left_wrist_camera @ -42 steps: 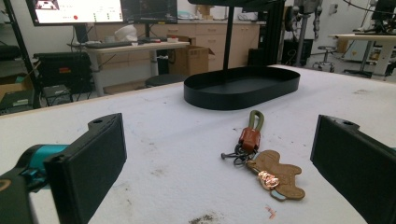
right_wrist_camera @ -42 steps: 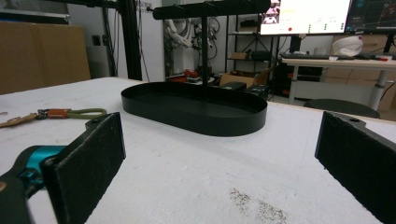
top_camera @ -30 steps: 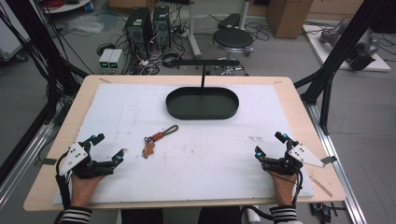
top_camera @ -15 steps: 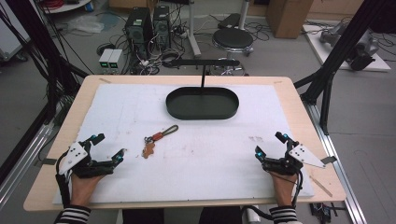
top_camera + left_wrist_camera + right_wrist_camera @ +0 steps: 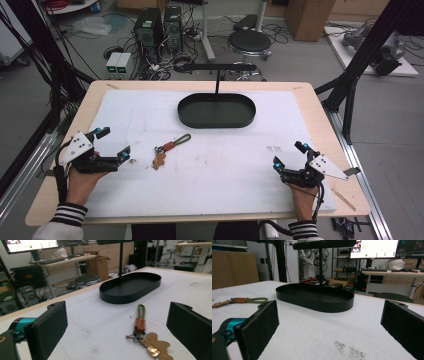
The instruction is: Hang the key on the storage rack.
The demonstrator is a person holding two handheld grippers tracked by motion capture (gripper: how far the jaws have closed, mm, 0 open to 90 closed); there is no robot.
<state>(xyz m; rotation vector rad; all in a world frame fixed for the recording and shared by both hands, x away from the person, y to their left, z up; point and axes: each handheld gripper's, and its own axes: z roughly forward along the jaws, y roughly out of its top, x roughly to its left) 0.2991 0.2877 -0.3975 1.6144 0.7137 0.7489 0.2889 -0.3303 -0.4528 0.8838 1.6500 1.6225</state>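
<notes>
Left gripper: lower left of the high view, resting on the white mat; jaws spread wide, nothing between them.
Right gripper: lower right of the high view, also on the mat; jaws spread wide and empty.
Keychain: lower centre-right of the left gripper view, lying flat just ahead of the open jaws; in the high view it sits left of centre, near the left gripper and well apart from the right one.
Keychain, parts: olive cord loop, orange sleeve, metal rings, flat tan tag.
Handling (judged): light; cord limp, tag stiff and thin, so the parts will dangle and swing once lifted.
Grasp point (judged): the orange sleeve, thickest and raised off the mat; the flat tag gives the jaws little edge.
Tray: black oval, upper centre of the high view, beyond the keychain, with an upright post carrying a crossbar.
</notes>
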